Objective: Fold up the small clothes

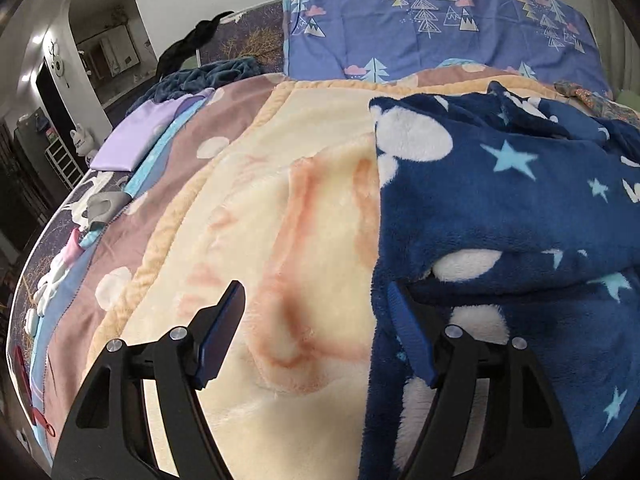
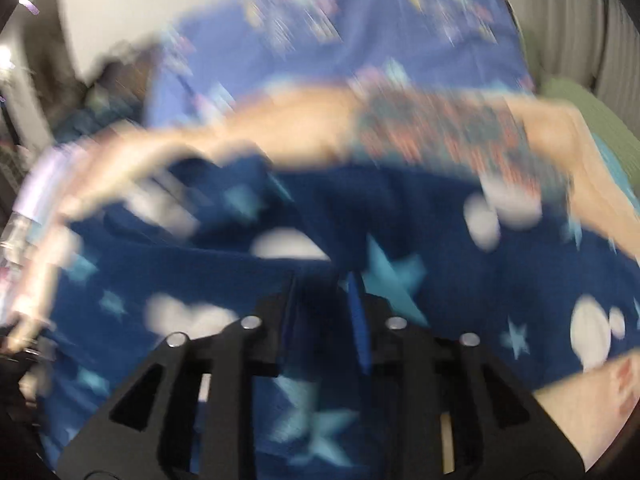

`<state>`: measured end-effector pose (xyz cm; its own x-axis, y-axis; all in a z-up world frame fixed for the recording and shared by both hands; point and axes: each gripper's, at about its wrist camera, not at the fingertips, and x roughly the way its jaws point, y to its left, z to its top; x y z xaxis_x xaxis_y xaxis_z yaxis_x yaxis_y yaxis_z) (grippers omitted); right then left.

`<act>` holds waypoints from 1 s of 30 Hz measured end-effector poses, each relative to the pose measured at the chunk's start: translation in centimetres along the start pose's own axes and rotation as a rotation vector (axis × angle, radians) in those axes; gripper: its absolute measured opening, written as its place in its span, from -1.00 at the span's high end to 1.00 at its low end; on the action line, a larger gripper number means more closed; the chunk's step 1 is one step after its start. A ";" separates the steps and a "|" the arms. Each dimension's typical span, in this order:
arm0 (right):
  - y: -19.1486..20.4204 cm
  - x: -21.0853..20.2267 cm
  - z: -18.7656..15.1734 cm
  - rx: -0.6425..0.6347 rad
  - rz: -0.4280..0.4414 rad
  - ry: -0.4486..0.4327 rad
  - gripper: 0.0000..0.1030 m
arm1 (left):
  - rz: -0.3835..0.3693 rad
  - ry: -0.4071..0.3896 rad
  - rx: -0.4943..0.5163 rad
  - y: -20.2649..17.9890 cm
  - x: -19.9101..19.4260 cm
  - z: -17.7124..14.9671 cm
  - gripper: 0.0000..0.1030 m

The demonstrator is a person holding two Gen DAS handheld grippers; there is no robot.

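I count one navy fleece garment [image 1: 500, 208] with stars and white blobs, lying on one cream blanket [image 1: 280, 240]. I see one blue pillow [image 1: 420, 36] printed with trees, one folded lilac cloth [image 1: 132, 140], one small grey piece [image 1: 102, 206] and one dark teal heap [image 1: 212, 76]. Two grippers show, one per camera: left gripper [image 1: 316, 332] and right gripper [image 2: 324, 320].
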<state>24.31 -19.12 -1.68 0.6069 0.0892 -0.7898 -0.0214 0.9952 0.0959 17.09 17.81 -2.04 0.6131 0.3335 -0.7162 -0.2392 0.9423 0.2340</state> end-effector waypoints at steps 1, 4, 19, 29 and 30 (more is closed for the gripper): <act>-1.0 -0.2 -0.7 0.037 0.036 -0.017 0.45 | 0.009 -0.011 0.002 0.0 -0.4 0.1 -0.44; -1.8 -2.8 -1.7 0.081 0.117 -0.090 0.34 | -0.022 -0.057 -0.024 0.4 -2.8 0.4 -0.24; 0.4 -4.1 -6.6 0.029 0.251 0.011 0.28 | -0.402 -0.009 0.114 -13.7 -0.7 1.2 0.03; -28.6 -13.0 -11.2 0.842 -0.017 -0.267 -0.13 | -0.405 -0.014 0.109 -13.5 -0.8 1.0 0.01; -30.0 -13.2 -11.8 0.881 -0.030 -0.278 -0.13 | -0.408 -0.013 0.107 -13.4 -0.7 0.9 0.00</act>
<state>7.56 -49.62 -1.27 0.7685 -0.0625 -0.6368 0.5404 0.5962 0.5937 20.56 4.95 -4.03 0.6509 -0.0674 -0.7562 0.1043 0.9945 0.0011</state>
